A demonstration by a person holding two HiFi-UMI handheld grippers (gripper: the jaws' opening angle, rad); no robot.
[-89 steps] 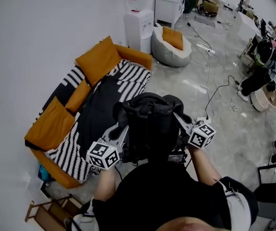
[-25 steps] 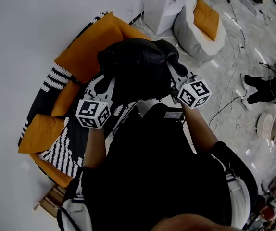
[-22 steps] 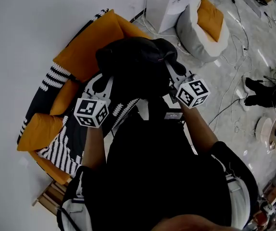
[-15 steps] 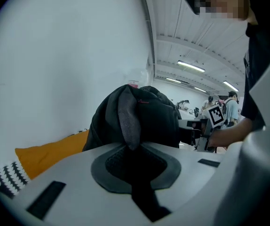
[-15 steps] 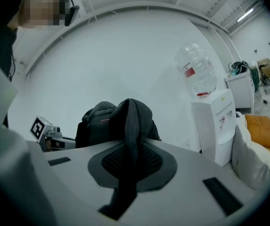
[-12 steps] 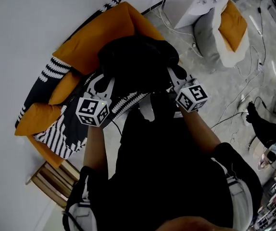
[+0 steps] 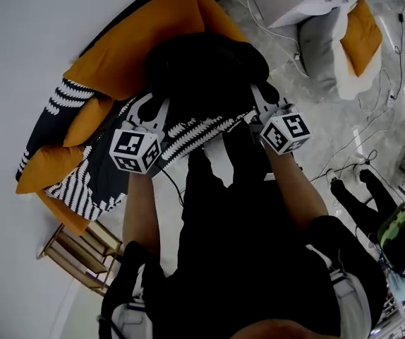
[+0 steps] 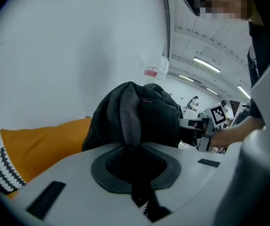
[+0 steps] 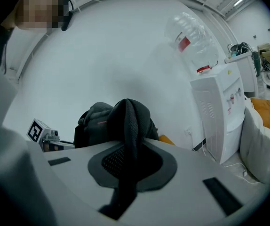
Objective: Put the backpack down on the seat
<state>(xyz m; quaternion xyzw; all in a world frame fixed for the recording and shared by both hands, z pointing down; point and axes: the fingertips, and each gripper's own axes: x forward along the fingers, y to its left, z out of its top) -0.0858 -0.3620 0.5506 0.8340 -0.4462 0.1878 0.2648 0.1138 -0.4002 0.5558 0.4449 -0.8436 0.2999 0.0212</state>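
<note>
- Head view: A person holds a black backpack [image 7: 206,69] at 12 o'clock over an orange sofa, the left gripper [image 7: 159,108] and right gripper [image 7: 260,99] at either flank of the bag. The striped seat [image 7: 82,189] lies beneath and toward 9 o'clock. Whether the bag touches it cannot be told. The set-down appears to be in hand. What remains is to bring the bag down onto the stripes, then part the fingers.
- Head view, surroundings: Orange cushions [image 7: 135,55] crowd the sofa back at 11 o'clock and could tip the load. A beanbag [image 7: 333,37] sits at 2 o'clock and a wooden rack [image 7: 82,249] at 8 o'clock, both well apart.
- Left gripper view: The fingers are clamped on a grey strap [image 8: 130,121], with the bag's bulk at 12 o'clock.
- Right gripper view: The fingers are pinched on a mesh strap [image 9: 129,126]. A water dispenser [image 9: 222,112] stands at 3 o'clock.
</note>
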